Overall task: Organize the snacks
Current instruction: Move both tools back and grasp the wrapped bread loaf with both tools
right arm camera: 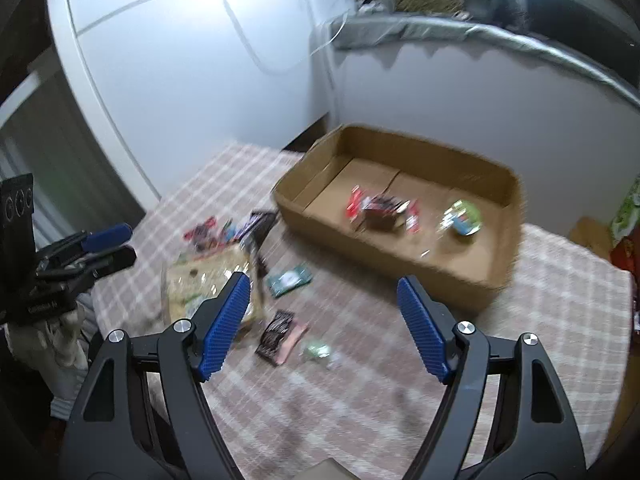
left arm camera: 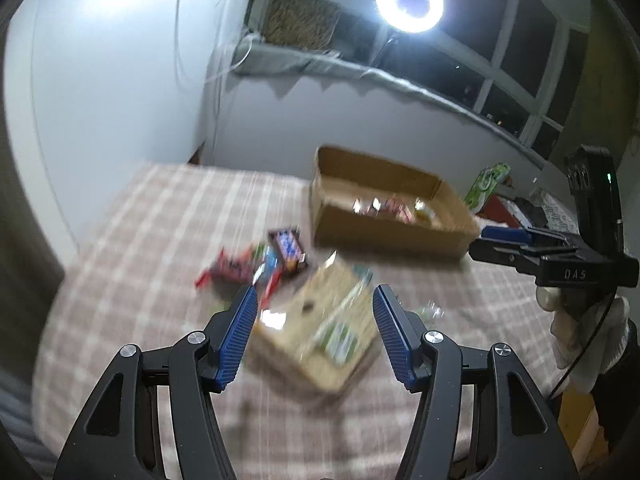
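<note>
An open cardboard box (left arm camera: 384, 236) (right arm camera: 320, 228) stands on the checked tablecloth with a few snack packets inside (right arm camera: 384, 208). Loose snacks lie in front of it: a large tan bag (left arm camera: 320, 332) (right arm camera: 200, 276), a pile of red and blue packets (left arm camera: 260, 264) (right arm camera: 216, 236), a dark green packet (right arm camera: 290, 278), a dark packet (right arm camera: 278, 336) and a small green sweet (right arm camera: 316, 350). My left gripper (left arm camera: 314, 332) is open, above the tan bag. My right gripper (right arm camera: 322, 324) is open and empty, above the small packets. Both views are blurred.
The table (left arm camera: 140, 240) stands against a white wall and cabinet. A bright ring light (left arm camera: 409, 0) stands by the window. A green carton (left arm camera: 486, 184) and other clutter lie beyond the box at the right.
</note>
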